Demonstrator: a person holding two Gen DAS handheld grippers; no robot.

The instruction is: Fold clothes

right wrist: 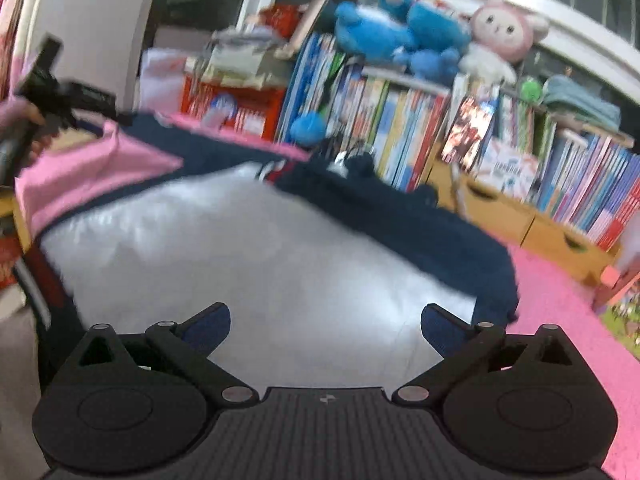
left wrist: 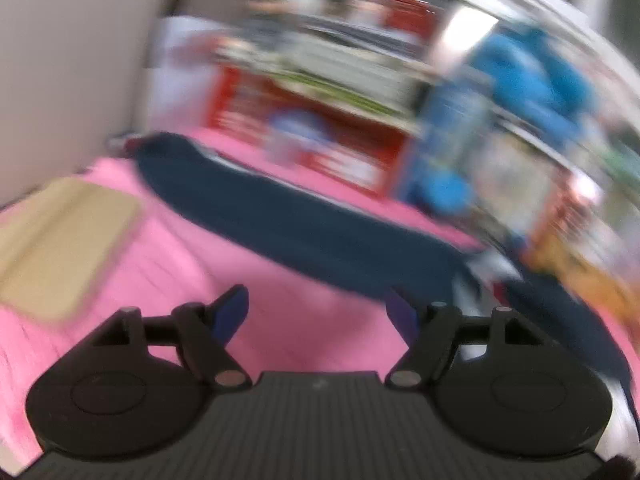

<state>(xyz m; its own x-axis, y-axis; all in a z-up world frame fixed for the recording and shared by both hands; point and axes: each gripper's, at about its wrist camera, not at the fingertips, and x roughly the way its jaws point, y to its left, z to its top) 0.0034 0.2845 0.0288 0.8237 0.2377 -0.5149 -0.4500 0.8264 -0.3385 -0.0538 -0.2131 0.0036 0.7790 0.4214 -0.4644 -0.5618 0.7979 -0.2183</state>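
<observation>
Pink mat (right wrist: 560,312) w/ navy garment (right wrist: 420,220)

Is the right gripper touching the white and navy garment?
Apart. The right wrist view shows the right gripper with both pads wide and bare, nothing pinched; the white and navy garment lies beyond and below them.

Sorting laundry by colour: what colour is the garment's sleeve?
Navy blue sleeve, lying across the pink cover; clearest in the left wrist view.
</observation>
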